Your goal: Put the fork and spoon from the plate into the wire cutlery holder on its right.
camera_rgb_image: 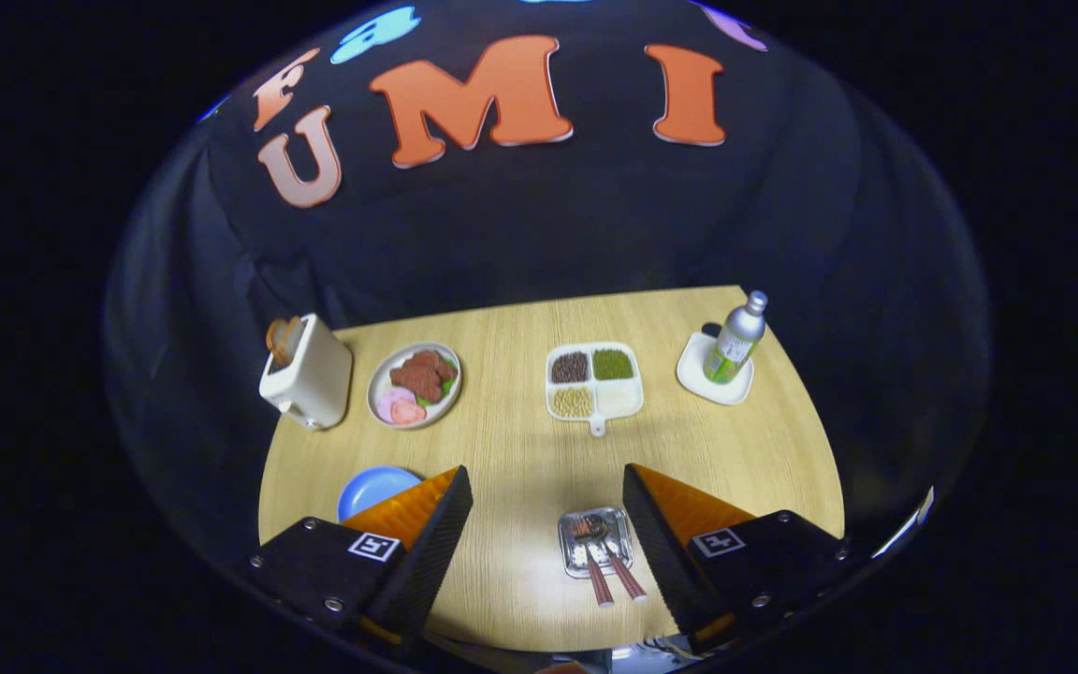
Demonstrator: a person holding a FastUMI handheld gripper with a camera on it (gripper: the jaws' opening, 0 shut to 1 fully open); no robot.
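Observation:
A small silvery square plate (565, 547) lies on the wooden table (520, 562), low between my two fingers and closer to the right one. On it rest two utensils with reddish-brown handles (600, 584) that stick out over the plate's near edge. One looks like the spoon (593, 528); the other I take for the fork (629, 582), its head too small to make out. My gripper (546, 471) is open and high above the table, with nothing between its orange and black fingers (436, 524). The right finger hides the table just right of the plate.
At the table's far side stand a white toaster (307, 379) with toast, a plate of food (415, 384), a white divided tray (593, 379) of beans and a bottle (735, 342) on a white coaster (693, 374). A blue dish (371, 487) sits partly behind the left finger.

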